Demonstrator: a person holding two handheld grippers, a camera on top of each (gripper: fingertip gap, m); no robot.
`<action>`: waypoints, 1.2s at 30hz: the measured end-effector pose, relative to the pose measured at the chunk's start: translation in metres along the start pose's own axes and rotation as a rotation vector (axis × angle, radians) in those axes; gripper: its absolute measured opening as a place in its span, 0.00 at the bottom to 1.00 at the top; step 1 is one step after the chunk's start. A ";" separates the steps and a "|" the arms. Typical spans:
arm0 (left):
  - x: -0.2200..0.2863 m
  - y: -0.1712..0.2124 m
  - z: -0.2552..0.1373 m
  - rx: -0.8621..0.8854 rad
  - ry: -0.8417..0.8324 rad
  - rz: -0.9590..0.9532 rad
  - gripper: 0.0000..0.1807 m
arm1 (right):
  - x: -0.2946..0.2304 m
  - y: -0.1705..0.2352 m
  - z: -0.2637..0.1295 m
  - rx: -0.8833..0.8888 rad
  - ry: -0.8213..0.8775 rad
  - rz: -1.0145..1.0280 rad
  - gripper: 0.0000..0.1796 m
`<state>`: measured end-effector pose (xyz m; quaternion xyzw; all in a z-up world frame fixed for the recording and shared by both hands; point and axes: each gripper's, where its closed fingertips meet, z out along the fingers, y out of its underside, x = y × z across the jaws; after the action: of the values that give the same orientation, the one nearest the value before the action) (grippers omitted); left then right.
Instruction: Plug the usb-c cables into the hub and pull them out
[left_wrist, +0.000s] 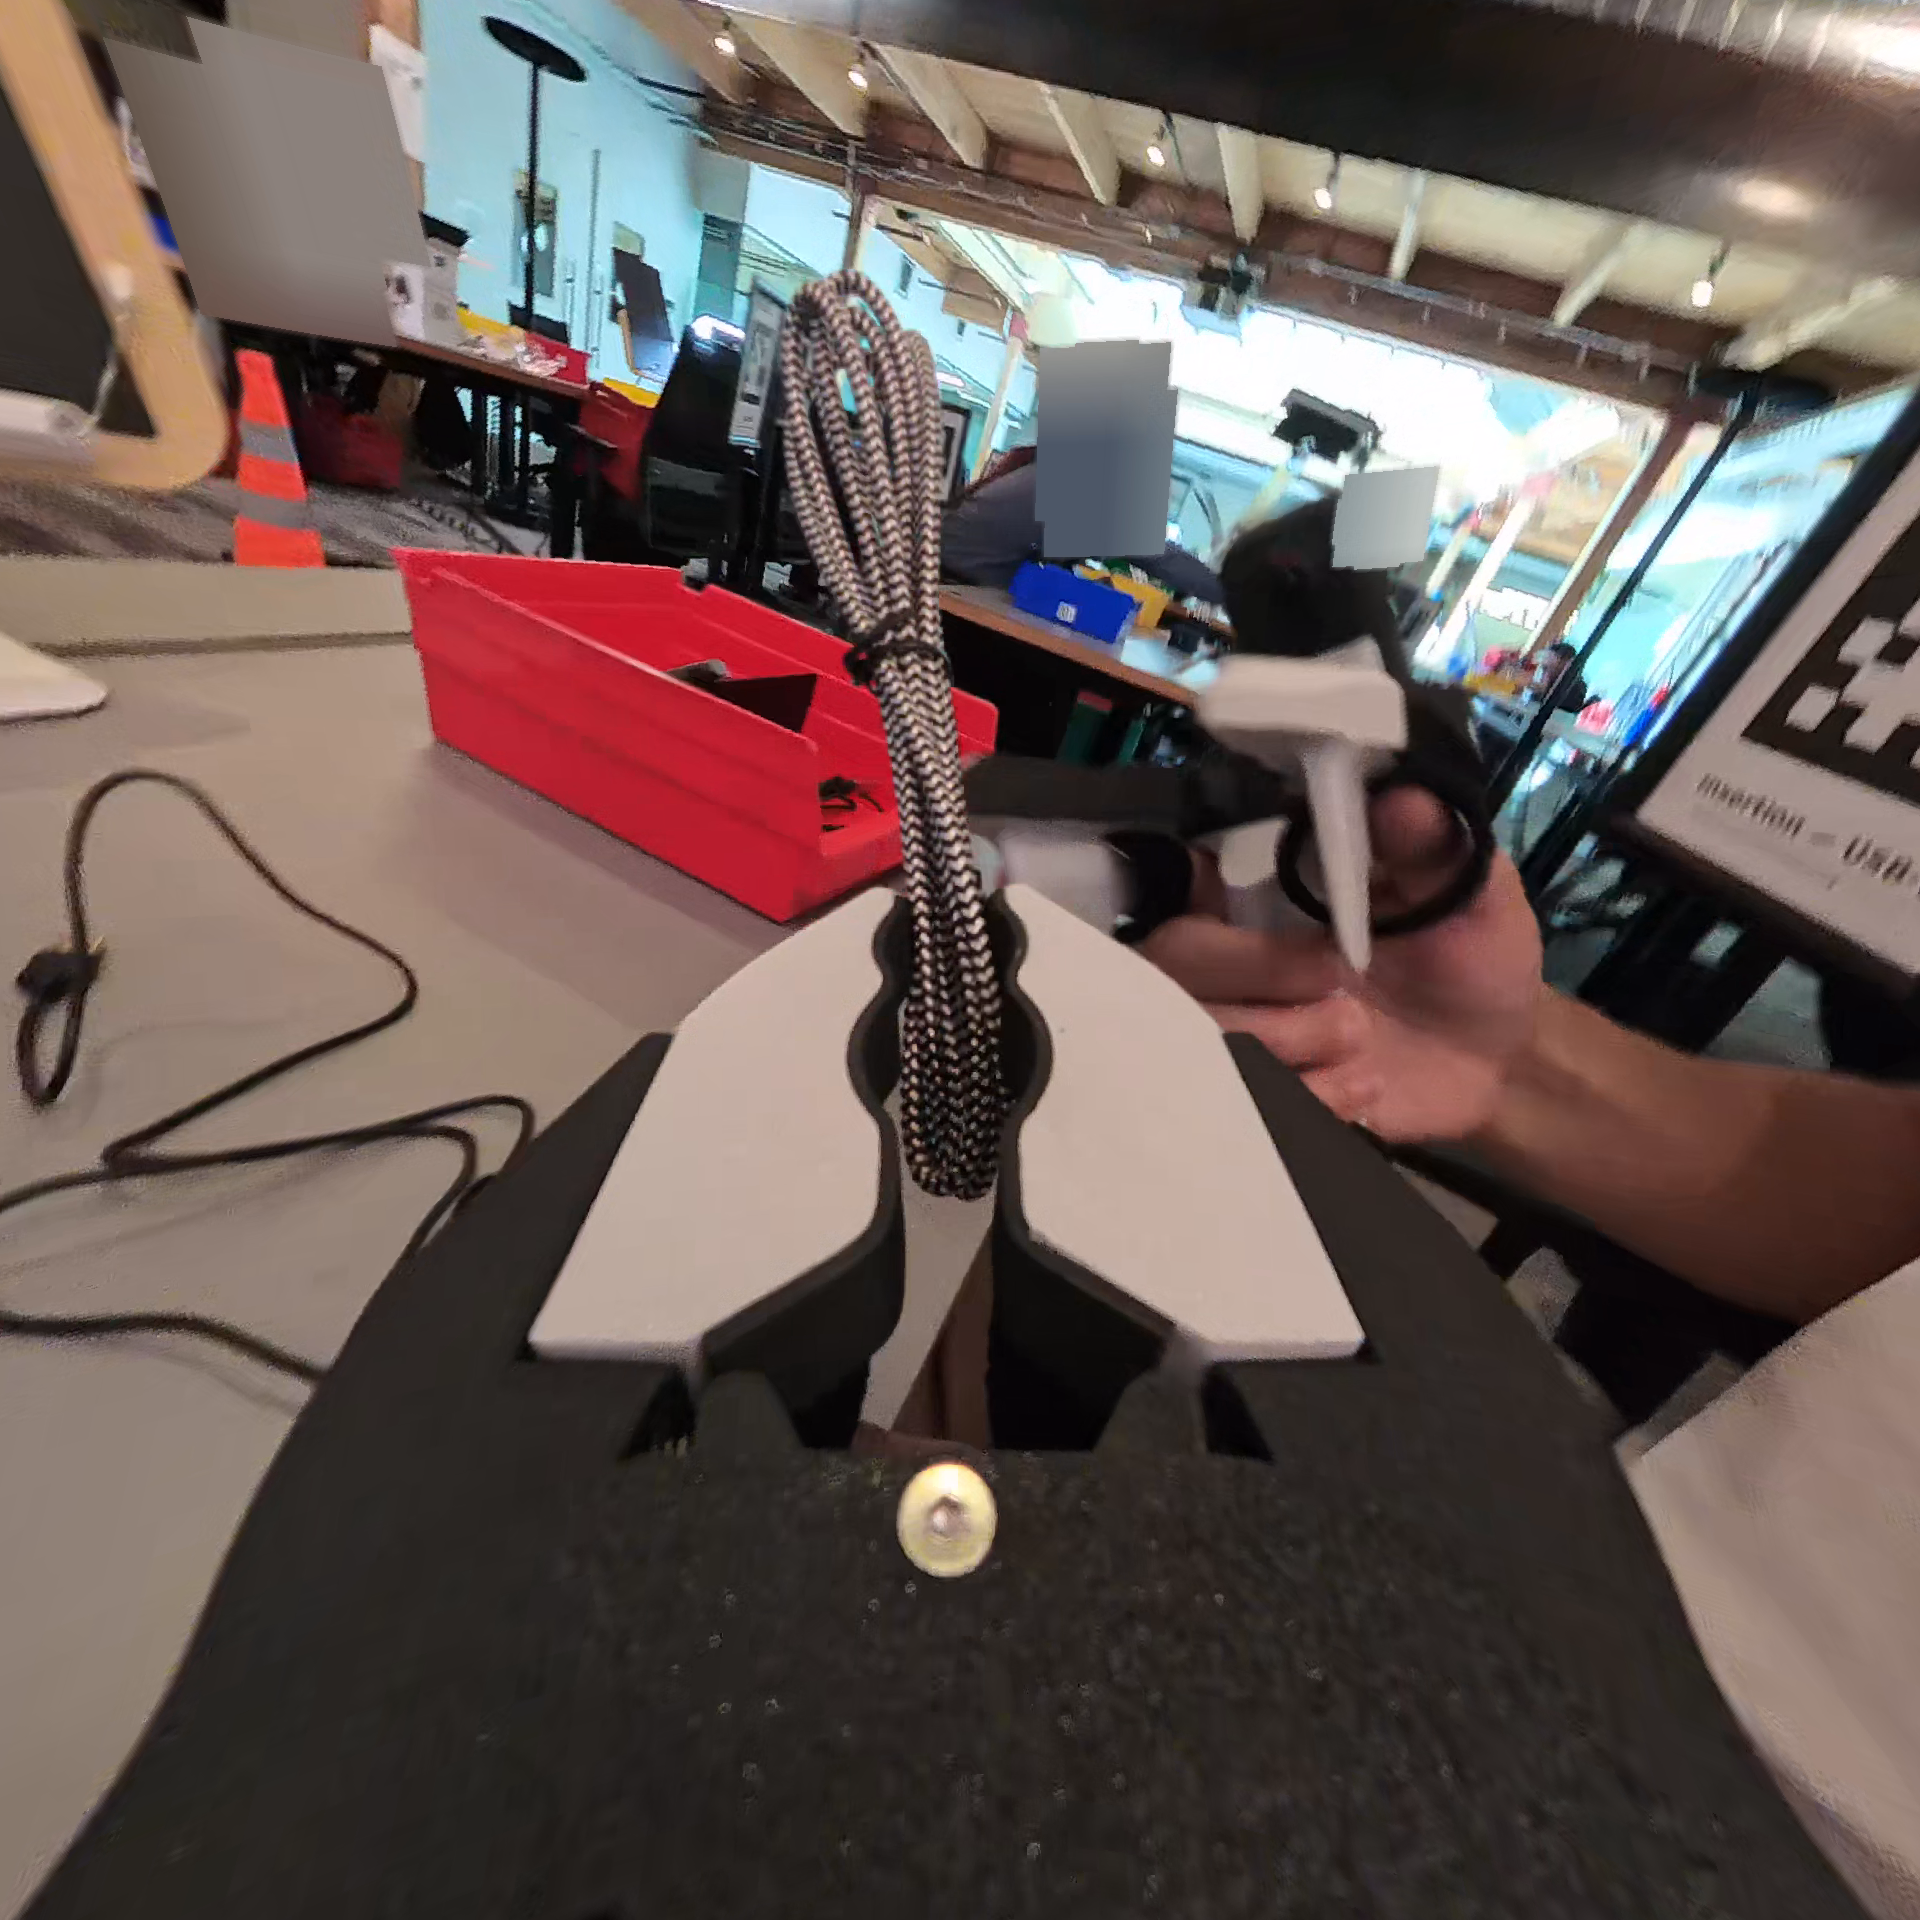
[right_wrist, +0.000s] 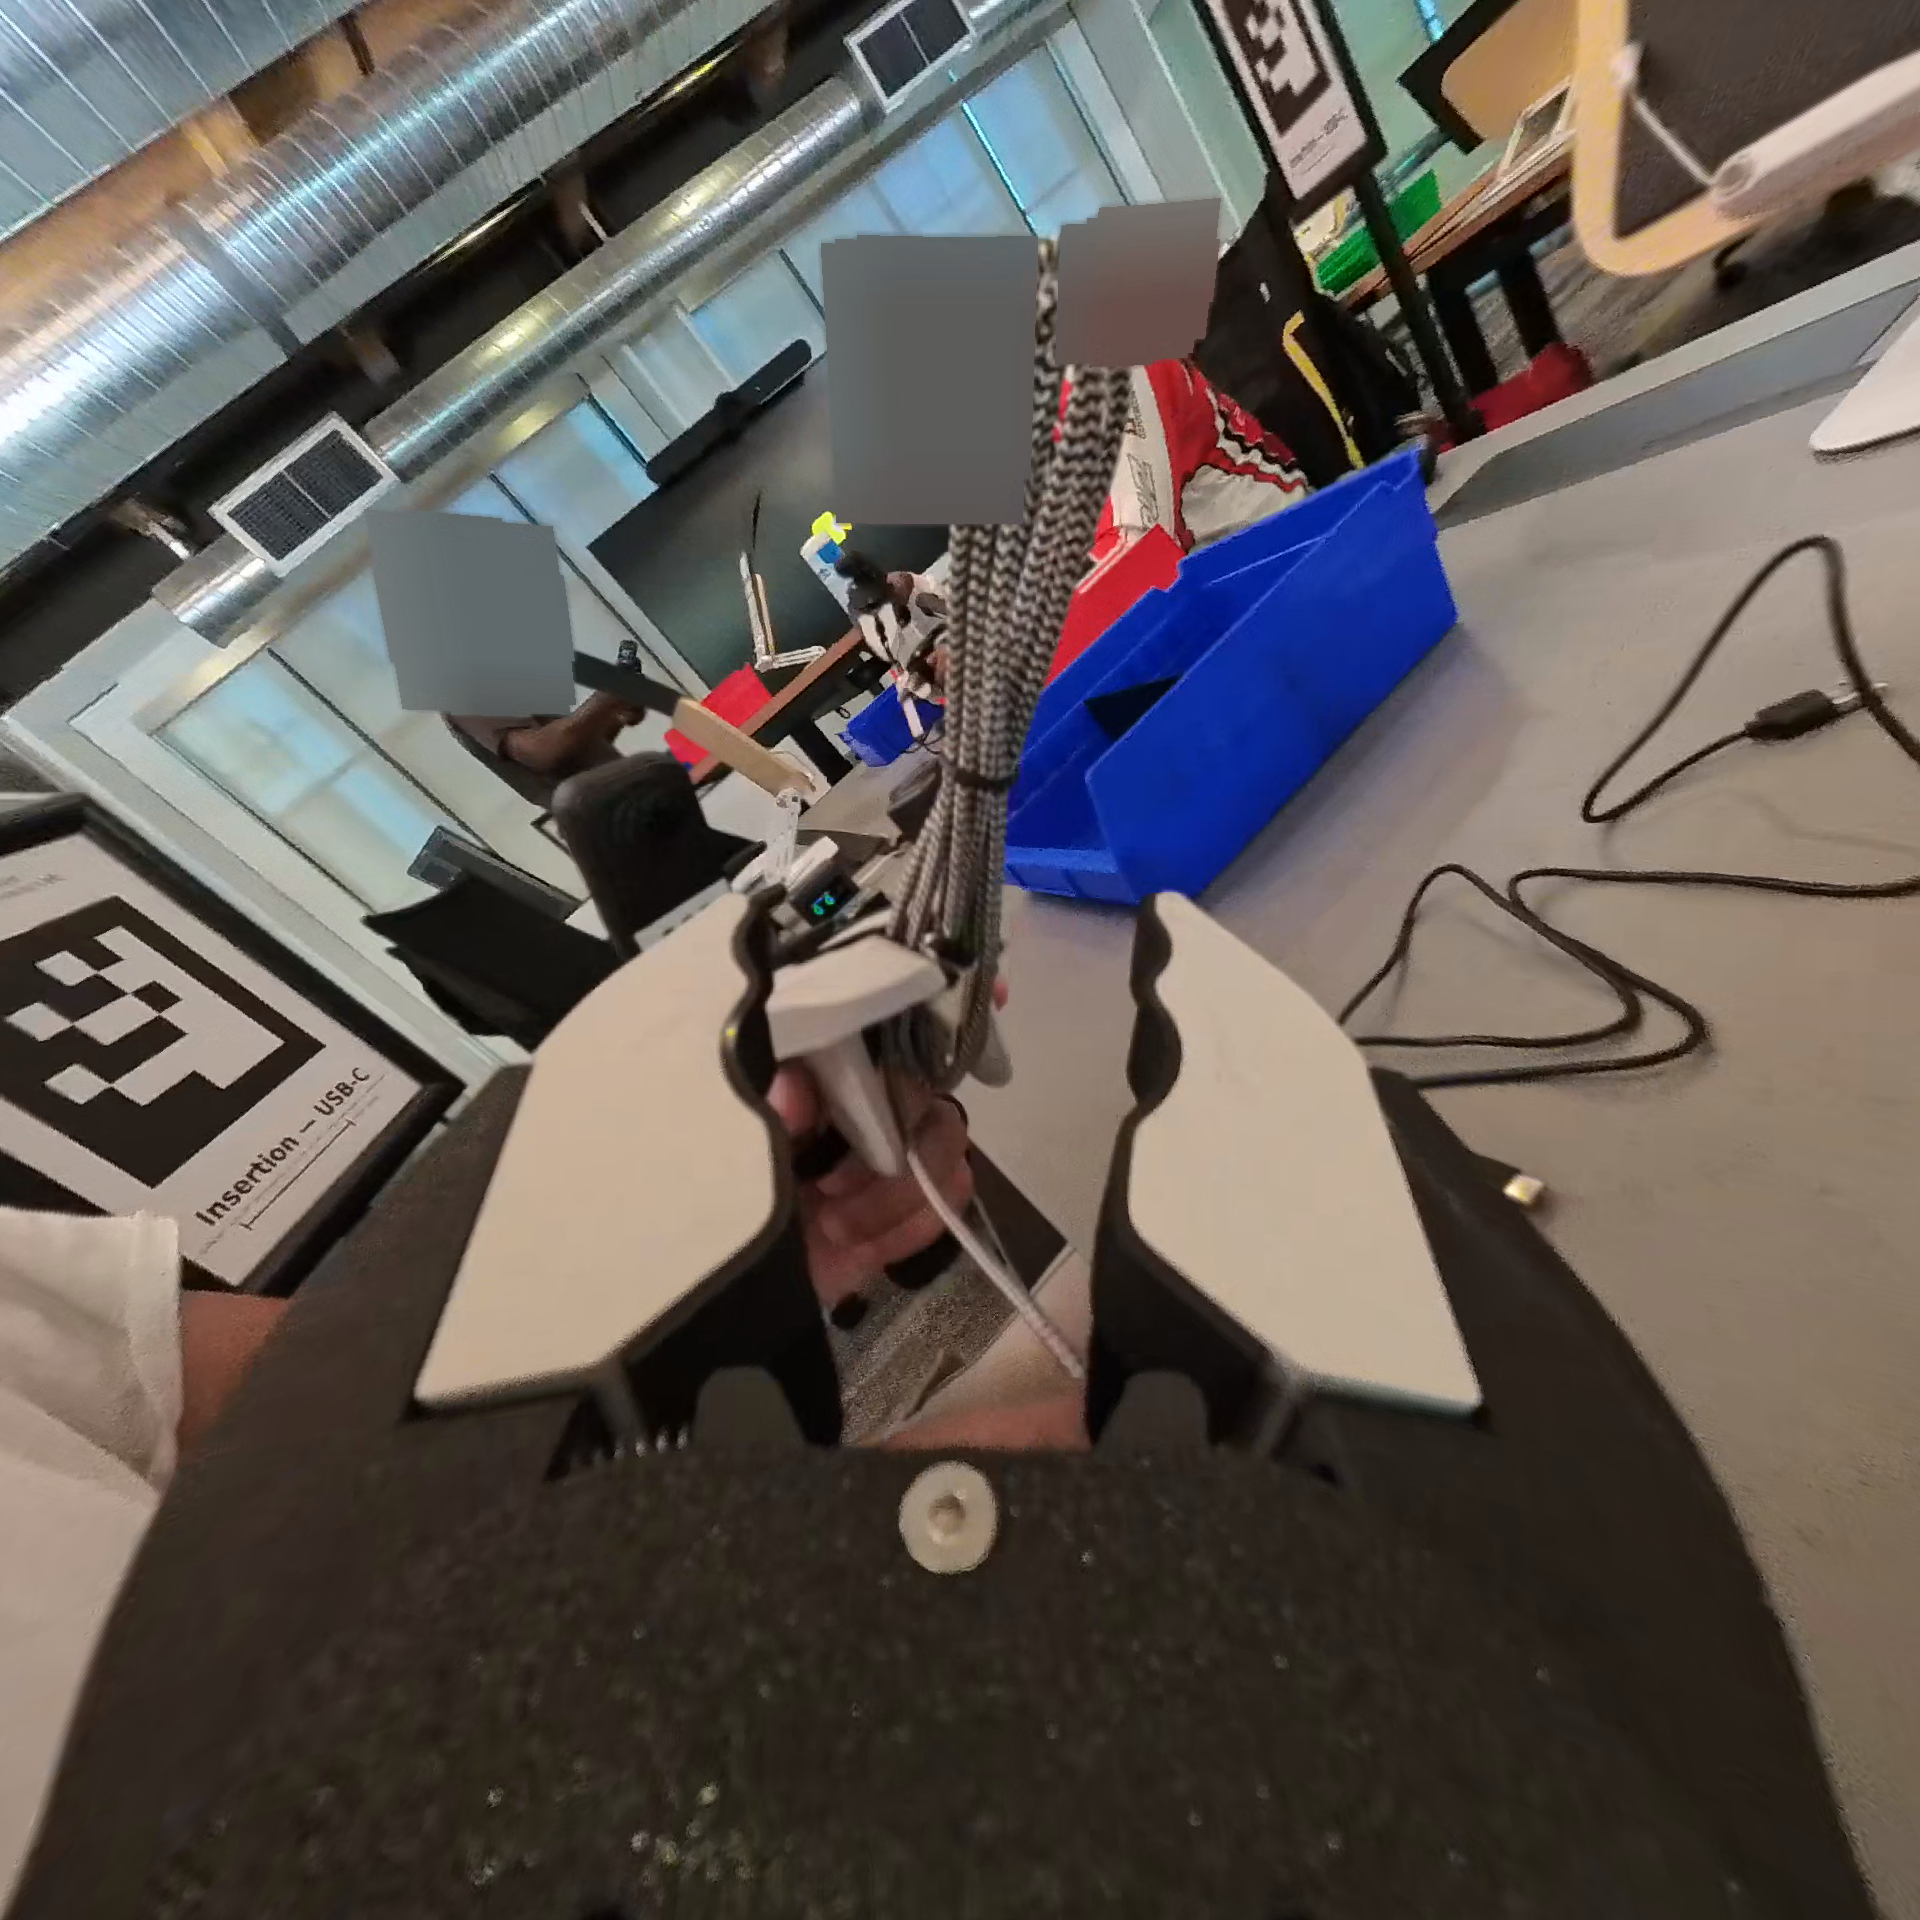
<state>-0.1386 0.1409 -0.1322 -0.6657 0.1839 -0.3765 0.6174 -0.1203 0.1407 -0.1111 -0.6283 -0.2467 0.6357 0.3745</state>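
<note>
My left gripper is shut on a bundled black-and-white braided cable and holds it upright above the grey table. A thin tie binds the bundle at mid-height. In the right wrist view the same bundle rises just beyond my right gripper, which is open and empty. The cable is ahead of its fingertips, not between them. The left gripper and the hand holding it show there behind the gap. The right gripper shows blurred in the left wrist view, close to the cable's right side.
A red bin stands on the table behind the cable. A blue bin stands to the right. A loose black cable trails over the table, with a small metal plug nearby. A framed marker sign stands at the table's edge. Only a small space, under 4 cm, lies between the two pairs of fingers.
</note>
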 end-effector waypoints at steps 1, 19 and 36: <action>0.008 0.003 0.004 -0.012 0.001 0.043 0.07 | -0.002 -0.001 0.006 -0.006 -0.006 -0.001 0.35; -0.052 0.050 -0.016 -0.306 -0.311 0.217 0.14 | 0.089 -0.230 -0.091 0.036 0.561 -0.744 0.06; -0.047 0.067 -0.013 -0.400 -0.295 0.308 0.13 | 0.313 -0.105 -0.147 -0.808 0.980 -0.597 0.07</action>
<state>-0.1639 0.1543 -0.2099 -0.7861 0.2617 -0.1338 0.5438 0.0633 0.4261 -0.2339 -0.8378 -0.4285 0.0078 0.3384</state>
